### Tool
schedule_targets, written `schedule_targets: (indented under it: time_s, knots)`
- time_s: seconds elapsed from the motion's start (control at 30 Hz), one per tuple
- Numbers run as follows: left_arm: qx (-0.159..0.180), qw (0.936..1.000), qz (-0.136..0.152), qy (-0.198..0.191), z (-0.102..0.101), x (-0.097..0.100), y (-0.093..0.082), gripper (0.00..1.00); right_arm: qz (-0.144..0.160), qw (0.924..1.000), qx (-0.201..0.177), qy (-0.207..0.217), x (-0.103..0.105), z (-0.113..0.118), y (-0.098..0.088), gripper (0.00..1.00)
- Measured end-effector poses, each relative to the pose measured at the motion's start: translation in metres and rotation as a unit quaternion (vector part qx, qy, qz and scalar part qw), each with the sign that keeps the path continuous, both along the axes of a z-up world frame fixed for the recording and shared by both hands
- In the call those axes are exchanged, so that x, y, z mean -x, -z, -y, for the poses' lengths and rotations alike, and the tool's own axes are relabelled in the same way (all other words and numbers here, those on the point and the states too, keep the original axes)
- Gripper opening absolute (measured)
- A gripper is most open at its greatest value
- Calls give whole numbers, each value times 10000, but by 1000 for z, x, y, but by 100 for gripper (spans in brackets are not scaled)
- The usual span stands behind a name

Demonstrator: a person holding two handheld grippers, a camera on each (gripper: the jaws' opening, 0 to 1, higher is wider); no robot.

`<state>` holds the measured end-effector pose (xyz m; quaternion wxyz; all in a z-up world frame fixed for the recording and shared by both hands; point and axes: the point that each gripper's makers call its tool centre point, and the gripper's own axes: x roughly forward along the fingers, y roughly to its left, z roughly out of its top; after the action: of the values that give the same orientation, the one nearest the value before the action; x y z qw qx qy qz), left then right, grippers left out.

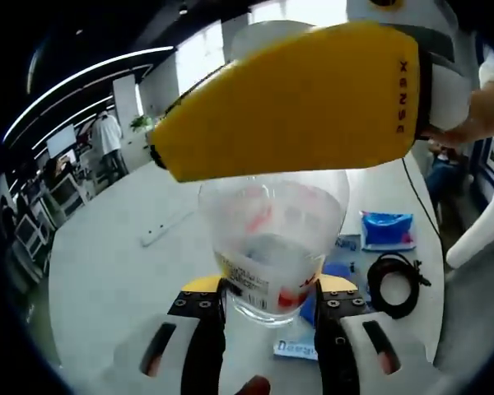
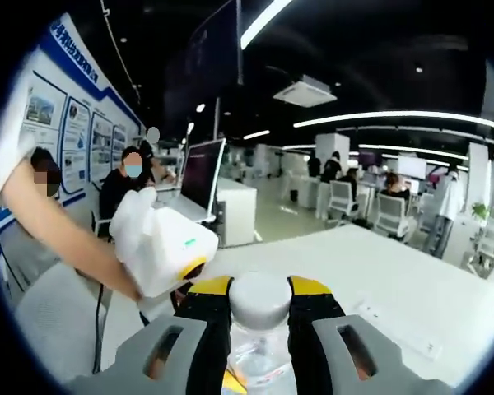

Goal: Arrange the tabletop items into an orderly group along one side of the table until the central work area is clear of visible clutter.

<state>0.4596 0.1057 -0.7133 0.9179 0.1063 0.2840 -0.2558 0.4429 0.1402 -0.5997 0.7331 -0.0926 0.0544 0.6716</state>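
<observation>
Left gripper [image 1: 270, 306] clamps the lower body of a clear plastic jar [image 1: 273, 247], held above the white table [image 1: 115, 271]. Right gripper [image 2: 259, 306] grips the jar's white lid [image 2: 259, 300]. On the table beyond the jar, toward its far edge, lie a blue packet [image 1: 387, 230] and a coiled black cable [image 1: 395, 282].
</observation>
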Motion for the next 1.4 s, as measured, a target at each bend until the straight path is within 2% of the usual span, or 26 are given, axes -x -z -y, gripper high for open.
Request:
schedule_targets:
  time_s: [0.2, 0.57, 1.1, 1.23, 1.4]
  knots:
    - [-124, 9999, 49, 62, -10, -19, 10, 37, 185, 9993, 80, 330, -17, -7, 10, 22]
    - [-158, 9995, 64, 250, -19, -46, 29, 37, 139, 9963, 160, 839, -48, -13, 30, 22]
    - [246, 9972, -17, 703, -21, -71, 62, 37, -15, 9890, 461, 1404, -84, -23, 67, 22]
    - [387, 9966, -29, 733, -18, -74, 66, 37, 73, 9887, 518, 1406, -85, -25, 71, 22]
    - [430, 9958, -38, 807, -17, -78, 67, 37, 31, 9871, 542, 1508, -92, -24, 73, 22]
